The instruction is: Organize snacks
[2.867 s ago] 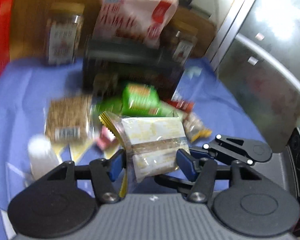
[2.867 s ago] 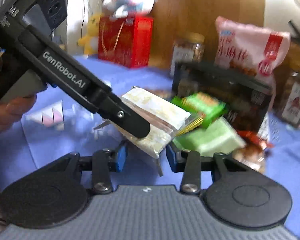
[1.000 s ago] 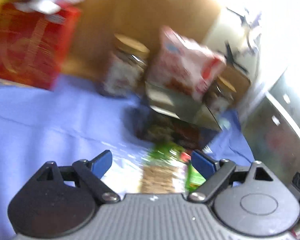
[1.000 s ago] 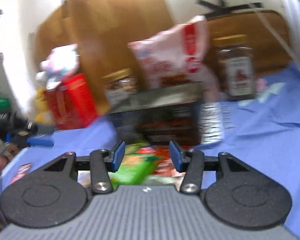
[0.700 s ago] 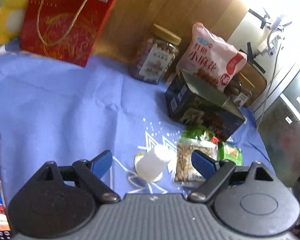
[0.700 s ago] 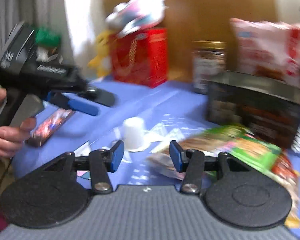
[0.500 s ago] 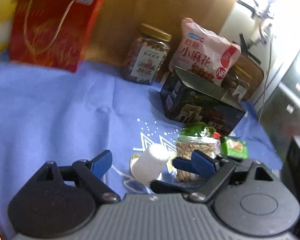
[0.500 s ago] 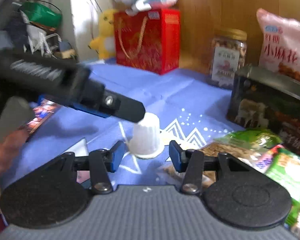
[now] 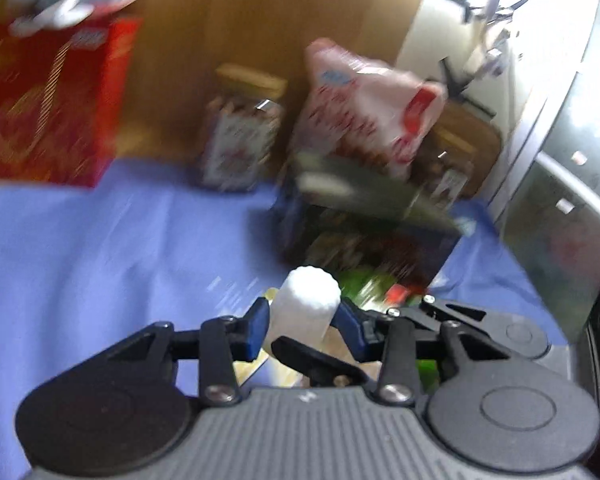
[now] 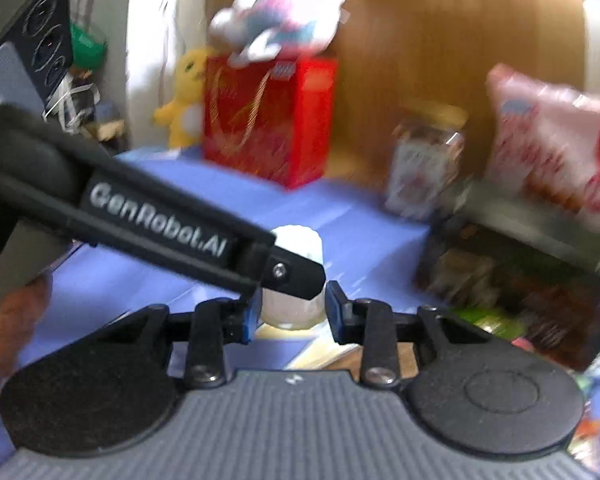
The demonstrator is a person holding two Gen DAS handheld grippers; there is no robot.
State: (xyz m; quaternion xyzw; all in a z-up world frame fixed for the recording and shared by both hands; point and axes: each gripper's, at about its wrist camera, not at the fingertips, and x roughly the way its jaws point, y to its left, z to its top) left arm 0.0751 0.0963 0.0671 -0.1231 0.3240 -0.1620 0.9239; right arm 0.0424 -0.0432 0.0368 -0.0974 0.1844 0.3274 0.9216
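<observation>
Left gripper (image 9: 302,322) is clamping one white cup (image 9: 305,306) at lower centre; right gripper (image 10: 290,308) is flanking it, contact unclear.

Worktop (image 9: 100,240) covered in blue-violet cloth. Wooden panel (image 9: 260,20) upright behind it, at 12 o'clock in both views. Grey metallic cabinet front (image 9: 560,208) at 3 o'clock, left-wrist view. Pale wall (image 9: 432,32) and strong glare at 1 o'clock. Both views motion-blurred.
</observation>
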